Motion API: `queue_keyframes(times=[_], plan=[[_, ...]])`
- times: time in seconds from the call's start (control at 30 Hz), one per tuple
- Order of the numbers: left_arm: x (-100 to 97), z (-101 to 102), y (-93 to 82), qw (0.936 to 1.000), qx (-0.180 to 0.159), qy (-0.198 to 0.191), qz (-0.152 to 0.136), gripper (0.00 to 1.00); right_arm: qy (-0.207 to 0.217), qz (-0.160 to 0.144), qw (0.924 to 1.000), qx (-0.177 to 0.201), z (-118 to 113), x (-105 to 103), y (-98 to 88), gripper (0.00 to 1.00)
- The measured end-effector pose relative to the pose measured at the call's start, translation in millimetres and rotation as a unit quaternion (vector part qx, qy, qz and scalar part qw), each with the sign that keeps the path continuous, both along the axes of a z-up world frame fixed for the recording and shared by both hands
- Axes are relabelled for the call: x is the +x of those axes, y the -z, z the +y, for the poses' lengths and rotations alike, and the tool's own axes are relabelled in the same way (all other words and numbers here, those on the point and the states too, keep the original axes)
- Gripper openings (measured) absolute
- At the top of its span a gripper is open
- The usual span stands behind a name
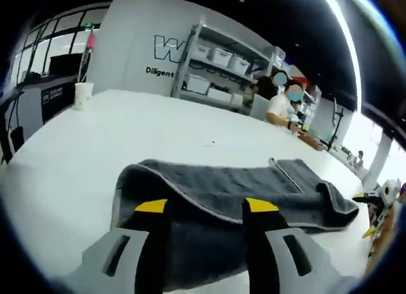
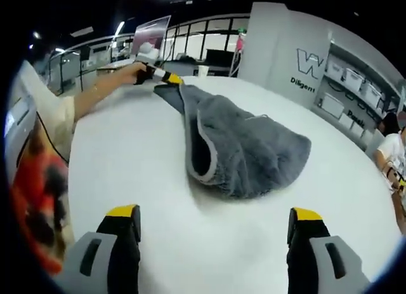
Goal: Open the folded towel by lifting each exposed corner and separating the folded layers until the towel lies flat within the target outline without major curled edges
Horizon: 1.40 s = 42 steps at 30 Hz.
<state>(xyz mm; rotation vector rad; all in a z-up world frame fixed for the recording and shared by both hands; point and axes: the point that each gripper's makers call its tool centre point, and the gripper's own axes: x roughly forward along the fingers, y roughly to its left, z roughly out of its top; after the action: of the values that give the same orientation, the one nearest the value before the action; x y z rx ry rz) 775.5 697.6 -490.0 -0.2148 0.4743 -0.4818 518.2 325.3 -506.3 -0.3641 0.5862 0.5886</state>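
Note:
A grey towel (image 1: 216, 186) lies folded and rumpled on the white table (image 1: 127, 135). My left gripper (image 1: 207, 206) hangs over its near edge, the yellow-tipped jaws standing apart with towel cloth showing between them. In the right gripper view the towel (image 2: 247, 148) is a bunched heap with a pale-edged fold opening toward me. My right gripper (image 2: 215, 213) is open wide over bare table, short of the towel. The left gripper (image 2: 162, 76), held in a hand, sits at the towel's far corner. The right gripper (image 1: 374, 214) shows at the towel's right end.
A white cup (image 1: 83, 94) stands near the table's far left edge. Shelves with white bins (image 1: 222, 65) line the wall behind. A person (image 1: 282, 103) sits at the far side. The holder's forearm (image 2: 101, 91) reaches along the table's left.

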Motion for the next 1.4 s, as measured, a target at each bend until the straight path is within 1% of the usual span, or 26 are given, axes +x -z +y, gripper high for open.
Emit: queue_keyframes(times=[0.07,0.13,0.2,0.23,0.3,0.33,0.47,0.57,0.7,0.77,0.87,0.97,1.13,1.2,1.27,1.4], plan=[[3.3,3,5.4,0.9999,0.007,-0.008,0.003,0.30,0.003,-0.002,1.0000,0.000,-2,0,-1.7,0.96],[5.8,7,10.1,0.9998,0.019,-0.011,0.000,0.21,0.005,-0.004,1.0000,0.001,-3,0,-3.1,0.96],[4.7,9,15.8,0.9993,0.036,-0.010,-0.003,0.18,0.007,-0.005,1.0000,0.001,-4,0,-3.8,0.96],[3.6,8,15.8,0.9986,0.051,0.001,-0.016,0.14,0.008,-0.005,1.0000,0.001,-5,0,-3.7,0.96],[-0.2,5,14.7,0.9981,0.056,0.007,-0.025,0.08,0.009,-0.003,1.0000,-0.001,-6,-1,-3.0,0.96],[-0.7,5,11.5,0.9983,0.050,0.007,-0.030,0.06,0.010,-0.003,0.9999,-0.001,-7,0,-2.3,0.95],[-3.1,3,0.1,0.9982,0.040,0.018,-0.042,0.02,0.009,0.000,1.0000,-0.003,-6,-1,-1.3,0.95],[-12.4,1,-5.2,0.9968,0.053,0.031,-0.051,0.02,0.008,-0.001,1.0000,-0.004,-6,-2,-1.8,0.95],[-32.0,-1,-9.5,0.9961,0.052,0.047,-0.053,0.02,0.011,-0.001,0.9999,-0.006,-7,-2,-2.5,0.95],[-45.1,-3,-13.3,0.9958,0.045,0.057,-0.056,0.02,0.011,-0.001,0.9999,-0.006,-7,-2,-2.7,0.95],[-65.2,-5,-15.0,0.9952,0.034,0.076,-0.052,0.02,0.009,-0.001,0.9999,-0.008,-6,-2,-3.0,0.95],[-88.5,-7,-17.0,0.9940,0.033,0.092,-0.051,0.02,0.007,0.000,0.9999,-0.009,-4,-3,-2.9,0.95],[-115.4,-4,-21.1,0.9926,0.032,0.106,-0.050,0.02,0.005,0.001,0.9999,-0.012,-2,-3,-3.1,0.95],[-123.2,-3,-19.9,0.9925,0.033,0.108,-0.048,0.02,0.004,0.001,0.9999,-0.013,-2,-3,-3.4,0.95],[-140.4,-6,-16.5,0.9917,0.033,0.117,-0.042,0.02,0.004,0.001,0.9999,-0.013,-2,-3,-3.6,0.95],[-161.3,-11,-13.4,0.9907,0.021,0.130,-0.034,0.02,0.004,0.004,0.9999,-0.015,-2,-2,-2.6,0.95]])
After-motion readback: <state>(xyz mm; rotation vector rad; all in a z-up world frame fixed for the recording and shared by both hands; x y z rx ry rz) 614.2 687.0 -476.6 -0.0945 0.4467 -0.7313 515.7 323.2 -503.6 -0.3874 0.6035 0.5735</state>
